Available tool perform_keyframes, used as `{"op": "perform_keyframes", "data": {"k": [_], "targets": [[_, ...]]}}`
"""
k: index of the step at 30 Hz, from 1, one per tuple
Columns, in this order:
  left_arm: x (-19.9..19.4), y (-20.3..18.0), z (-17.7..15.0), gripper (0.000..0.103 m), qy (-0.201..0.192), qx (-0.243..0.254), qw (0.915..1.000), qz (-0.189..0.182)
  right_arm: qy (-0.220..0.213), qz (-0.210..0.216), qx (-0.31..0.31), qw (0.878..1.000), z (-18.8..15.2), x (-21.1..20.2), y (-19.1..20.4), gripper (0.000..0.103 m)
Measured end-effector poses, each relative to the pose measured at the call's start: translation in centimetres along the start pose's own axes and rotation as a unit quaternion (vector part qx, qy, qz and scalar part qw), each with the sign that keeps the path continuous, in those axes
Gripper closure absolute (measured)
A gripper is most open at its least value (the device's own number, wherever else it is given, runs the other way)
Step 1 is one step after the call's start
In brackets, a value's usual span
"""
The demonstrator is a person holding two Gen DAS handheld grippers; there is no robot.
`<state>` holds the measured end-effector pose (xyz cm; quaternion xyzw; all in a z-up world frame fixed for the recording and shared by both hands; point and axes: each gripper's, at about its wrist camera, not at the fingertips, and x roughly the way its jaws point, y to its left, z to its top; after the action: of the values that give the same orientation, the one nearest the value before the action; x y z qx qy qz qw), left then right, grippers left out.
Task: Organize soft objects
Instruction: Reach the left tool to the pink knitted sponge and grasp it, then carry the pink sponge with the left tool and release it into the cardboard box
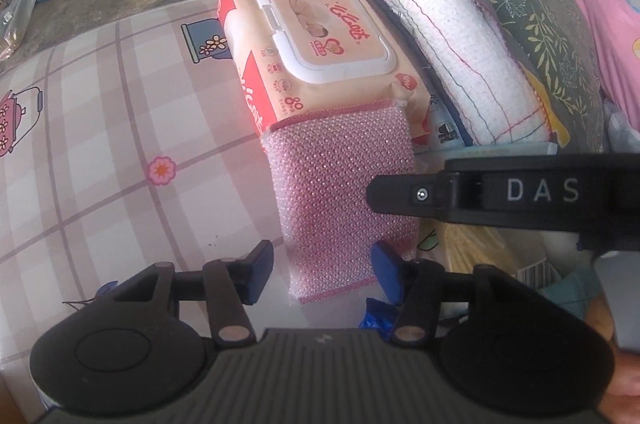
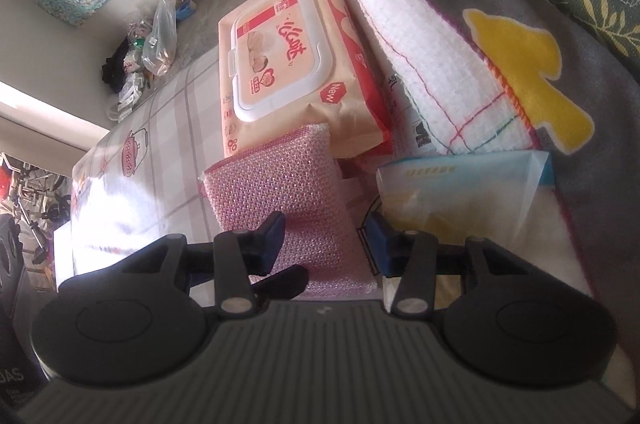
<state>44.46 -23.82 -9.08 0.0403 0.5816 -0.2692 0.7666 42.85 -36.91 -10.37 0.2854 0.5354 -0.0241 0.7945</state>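
A pink mesh sponge (image 1: 344,192) lies on the checked tablecloth (image 1: 100,144), its far end against a pack of wet wipes (image 1: 320,40). My left gripper (image 1: 322,270) is open, its blue pads either side of the sponge's near end. My right gripper (image 2: 326,242) is open above the same sponge (image 2: 276,192), and its finger shows in the left wrist view (image 1: 412,194). A rolled white towel (image 1: 432,20) lies right of the wipes (image 2: 288,64). A tissue pack (image 2: 460,192) lies right of the sponge.
A green leaf-print cushion (image 1: 540,24) and pink cloth (image 1: 612,36) lie at the right. A grey cloth with a yellow patch (image 2: 532,80) lies under the towel (image 2: 420,36). Plastic bags (image 2: 160,36) sit on the floor beyond the table edge.
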Motion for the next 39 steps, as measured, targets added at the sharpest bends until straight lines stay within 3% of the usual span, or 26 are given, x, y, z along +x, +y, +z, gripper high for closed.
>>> {"op": "perform_keyframes", "data": {"k": [5, 14, 21, 29, 39], "targets": [[-0.5, -0.4, -0.2, 0.064, -0.008, 0.017, 0.9997, 0.013, 0.002, 0.020, 0.006, 1.000, 0.0, 0.4, -0.2, 0.056], [-1.1, 1.9, -0.1, 0.064, -0.014, -0.020, 0.9995, 0.016, 0.005, 0.043, -0.014, 0.999, -0.4, 1.2, 1.6, 0.051], [-3.3, 2.1, -0.9, 0.068, -0.035, -0.020, 0.9991, 0.009, -0.007, 0.077, 0.000, 0.997, -0.8, -0.2, 1.2, 0.053], [-10.5, 1.4, -2.8, 0.069, -0.081, -0.009, 0.9966, 0.009, -0.040, 0.115, -0.010, 0.993, -2.7, -6.3, 3.4, 0.054], [-23.6, 3.8, -9.8, 0.070, -0.156, -0.031, 0.9871, 0.021, -0.081, 0.172, -0.076, 0.979, -9.6, -16.4, 11.5, 0.054]]}}
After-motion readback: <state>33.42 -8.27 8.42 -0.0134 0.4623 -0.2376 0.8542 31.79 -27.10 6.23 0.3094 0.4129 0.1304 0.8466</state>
